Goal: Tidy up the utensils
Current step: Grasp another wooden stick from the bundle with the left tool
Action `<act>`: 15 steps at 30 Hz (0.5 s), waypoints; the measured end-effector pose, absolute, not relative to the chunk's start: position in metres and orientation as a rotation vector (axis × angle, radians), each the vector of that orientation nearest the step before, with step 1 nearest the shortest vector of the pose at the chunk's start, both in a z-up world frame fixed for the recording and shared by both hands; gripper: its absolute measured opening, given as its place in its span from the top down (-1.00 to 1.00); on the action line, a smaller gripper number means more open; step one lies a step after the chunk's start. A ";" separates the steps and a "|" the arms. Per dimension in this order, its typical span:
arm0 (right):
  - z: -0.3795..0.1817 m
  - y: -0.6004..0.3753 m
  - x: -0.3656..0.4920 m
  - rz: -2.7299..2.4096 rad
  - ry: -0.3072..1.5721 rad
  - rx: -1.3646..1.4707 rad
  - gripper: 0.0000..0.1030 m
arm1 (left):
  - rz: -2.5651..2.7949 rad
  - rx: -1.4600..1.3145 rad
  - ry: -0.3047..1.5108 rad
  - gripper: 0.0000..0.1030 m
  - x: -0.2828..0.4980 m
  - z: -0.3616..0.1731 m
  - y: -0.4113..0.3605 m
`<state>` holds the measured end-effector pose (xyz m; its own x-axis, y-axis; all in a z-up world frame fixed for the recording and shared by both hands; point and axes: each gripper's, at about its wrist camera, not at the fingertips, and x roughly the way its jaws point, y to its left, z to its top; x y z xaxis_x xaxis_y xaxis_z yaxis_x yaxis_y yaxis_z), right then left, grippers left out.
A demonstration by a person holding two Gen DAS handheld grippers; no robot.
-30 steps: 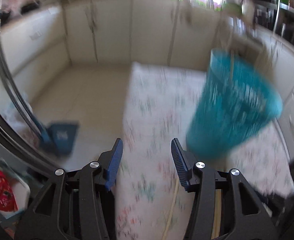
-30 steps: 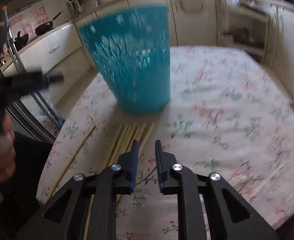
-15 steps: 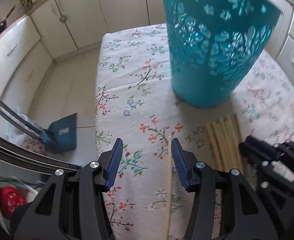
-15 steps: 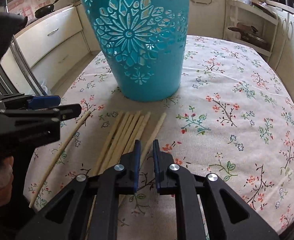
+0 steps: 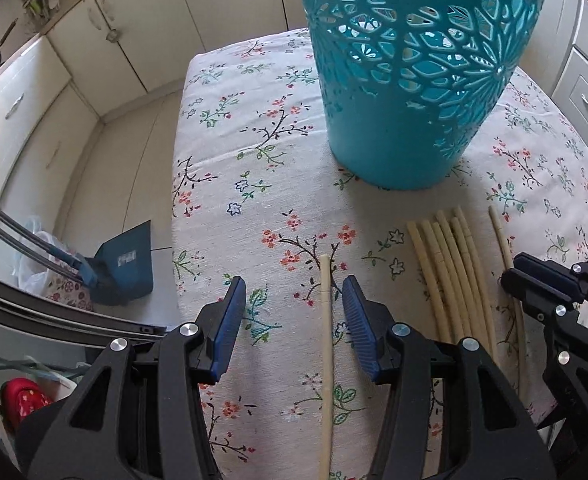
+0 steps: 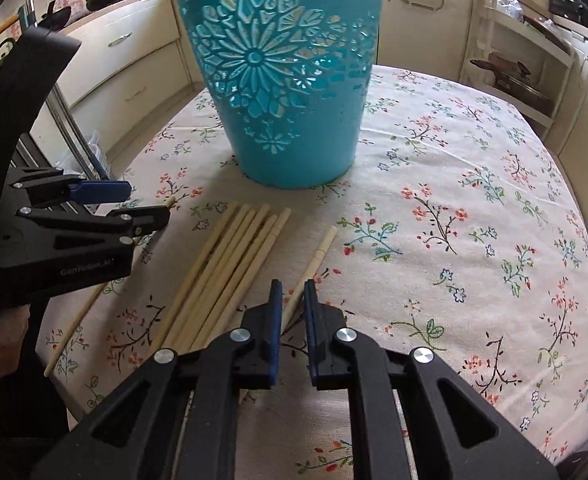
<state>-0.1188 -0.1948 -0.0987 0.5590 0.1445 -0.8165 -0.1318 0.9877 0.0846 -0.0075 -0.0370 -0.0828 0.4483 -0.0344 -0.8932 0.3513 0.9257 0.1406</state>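
A teal openwork basket [image 5: 410,68] stands upright on the floral tablecloth [image 5: 253,152]; it also shows in the right wrist view [image 6: 285,80]. Several pale bamboo chopsticks [image 6: 229,268] lie in a bundle in front of it, also seen in the left wrist view [image 5: 450,264]. My left gripper [image 5: 291,300] is open and low over a single chopstick [image 5: 326,344] that lies between its fingers, nearer the right one. My right gripper [image 6: 292,300] is nearly closed, with another lone chopstick [image 6: 314,260] lying in the narrow gap; contact is unclear.
The table's left edge [image 5: 177,240] drops to a tiled floor with a blue dustpan [image 5: 121,264]. White cabinets [image 6: 133,64] line the walls. An open shelf unit [image 6: 510,64] stands at the back right. The left gripper's body [image 6: 53,232] sits left of the bundle.
Both grippers have come down and forward toward the chopsticks. The left gripper now straddles its lone chopstick. The right gripper's fingers now flank a chopstick.
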 end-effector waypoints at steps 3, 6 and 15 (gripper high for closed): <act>-0.098 -0.195 -0.118 0.157 0.961 0.019 0.77 | -0.246 0.327 1.085 0.08 -0.009 -0.083 -0.038; -0.099 -0.196 -0.118 0.151 0.955 0.030 0.77 | -0.266 0.316 1.090 0.29 -0.009 -0.082 -0.039; -0.098 -0.203 -0.119 0.106 0.958 0.026 0.55 | -0.362 0.062 1.145 0.91 0.004 -0.080 -0.038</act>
<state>-0.1185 -0.2032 -0.0979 0.5703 0.1014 -0.8152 -0.0787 0.9945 0.0687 0.0045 -0.0384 -0.0802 0.3621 -0.2492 -0.8982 0.3124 0.9403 -0.1349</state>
